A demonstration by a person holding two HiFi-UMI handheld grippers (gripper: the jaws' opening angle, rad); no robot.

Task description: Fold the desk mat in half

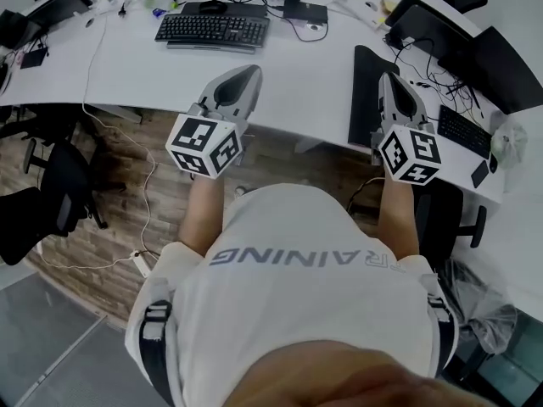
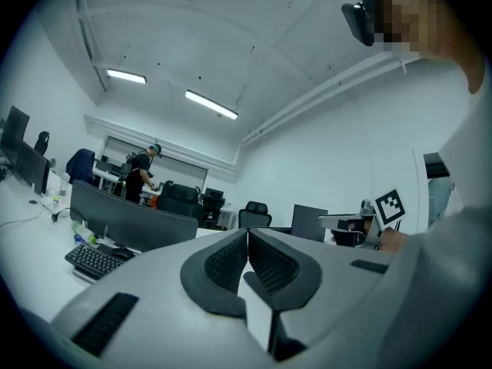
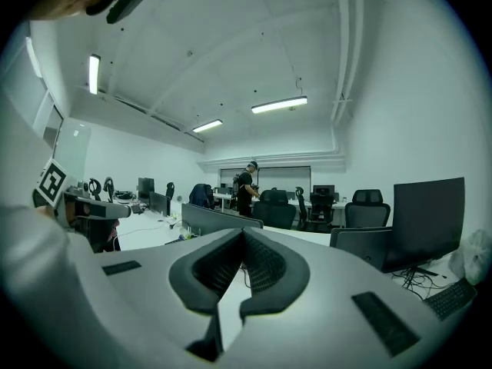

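The thin, flat black desk mat [image 1: 365, 100] lies on the white curved desk [image 1: 314, 75] at the person's right, a narrow dark strip whose near end reaches the desk's front edge. It looks soft and light, likely to bend readily and to drape when raised. Its surface probably grips the desk a little, so a corner may need peeling up rather than sliding. The best hold would seem to be at a corner or along a short edge, pinched shallowly so the sheet can roll over onto itself. Whether it is already doubled over cannot be told from the head view.

The grey hand-held right gripper [image 1: 389, 79] reaches forward over the mat, nose pointing away from the body, forearm extended and low. Its own view looks out across the room, and its jaws meet with nothing between them [image 3: 243, 233]. The matching left gripper [image 1: 250, 70] is held over bare desk, well apart from the mat, short of the black keyboard [image 1: 212, 30]. Its jaws are likewise pressed together and empty [image 2: 247, 233], angled slightly upward
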